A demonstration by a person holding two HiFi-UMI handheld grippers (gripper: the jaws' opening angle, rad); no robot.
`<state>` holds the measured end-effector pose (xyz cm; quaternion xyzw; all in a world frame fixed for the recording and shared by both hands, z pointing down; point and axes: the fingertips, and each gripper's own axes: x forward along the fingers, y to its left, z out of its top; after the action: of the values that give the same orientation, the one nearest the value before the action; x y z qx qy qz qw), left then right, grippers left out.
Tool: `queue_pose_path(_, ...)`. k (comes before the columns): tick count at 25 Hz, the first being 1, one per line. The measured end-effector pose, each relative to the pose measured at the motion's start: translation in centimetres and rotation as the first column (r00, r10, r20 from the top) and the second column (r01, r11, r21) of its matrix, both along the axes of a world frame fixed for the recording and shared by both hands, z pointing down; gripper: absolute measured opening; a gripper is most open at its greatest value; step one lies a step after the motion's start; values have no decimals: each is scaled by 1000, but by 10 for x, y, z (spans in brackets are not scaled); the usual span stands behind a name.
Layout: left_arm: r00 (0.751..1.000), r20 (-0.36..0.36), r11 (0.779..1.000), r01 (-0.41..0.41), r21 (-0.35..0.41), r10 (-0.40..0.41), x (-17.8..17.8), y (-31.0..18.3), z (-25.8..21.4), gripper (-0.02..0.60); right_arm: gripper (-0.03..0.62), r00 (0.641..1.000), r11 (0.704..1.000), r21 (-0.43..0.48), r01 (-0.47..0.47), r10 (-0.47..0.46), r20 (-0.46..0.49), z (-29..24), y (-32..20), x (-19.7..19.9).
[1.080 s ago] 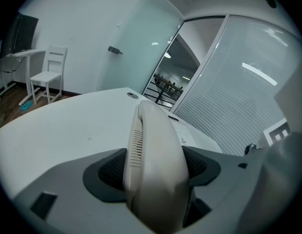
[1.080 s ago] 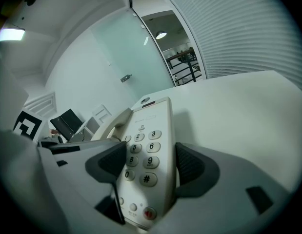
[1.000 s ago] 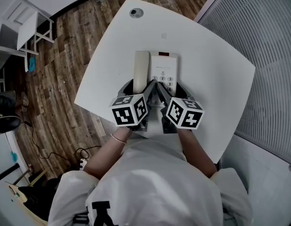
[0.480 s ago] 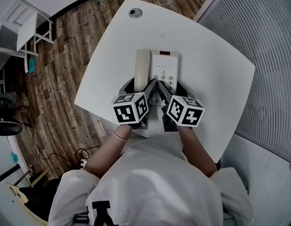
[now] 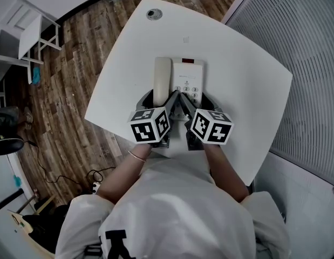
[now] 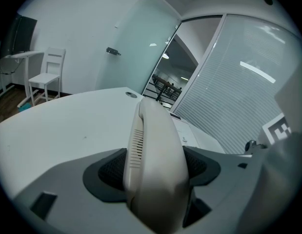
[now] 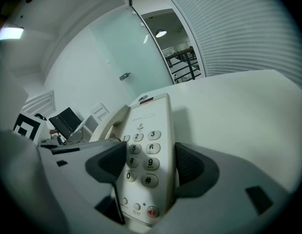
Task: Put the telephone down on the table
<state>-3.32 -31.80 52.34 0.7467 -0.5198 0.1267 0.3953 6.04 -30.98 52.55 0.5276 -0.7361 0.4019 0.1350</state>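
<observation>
Plainly, both tools are clenched on the telephone (image 5: pixel 180 80). The left gripper (image 6: pixel 154 169) presses its dark pads on either flank of the handset (image 5: pixel 162 80). The right gripper (image 7: pixel 151 164) pinches the keypad (image 7: pixel 141 150) half of the body, one pad on its outer edge and the other on the side toward the handset. In the head view the phone lies over the middle of the white table (image 5: pixel 247 85), at 12 o'clock from the person's hands, with its long axis running from 6 to 12. Whether its underside bears on the tabletop I cannot tell. The shadow at its 3 o'clock side in the right gripper view lies close against it, so any gap is likely slight.

The step in hand looks like the final lowering and letting go. To do it well, both grippers should sink together and level, so the base meets the table flat and not on one corner. Release should wait until the base is fully down. Opening the right jaws first seems wise, since they carry the body. The left should then part gently, so the handset is not tugged from its cradle. Both can then draw straight back toward 6 o'clock without dragging the phone.
</observation>
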Motion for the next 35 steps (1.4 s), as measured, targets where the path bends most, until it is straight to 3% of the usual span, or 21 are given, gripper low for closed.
queue_pose_path(35,998,61,999,-10,41,7,1,6,6,344,327,1000,998,56,-3,4,-26,7,6,2)
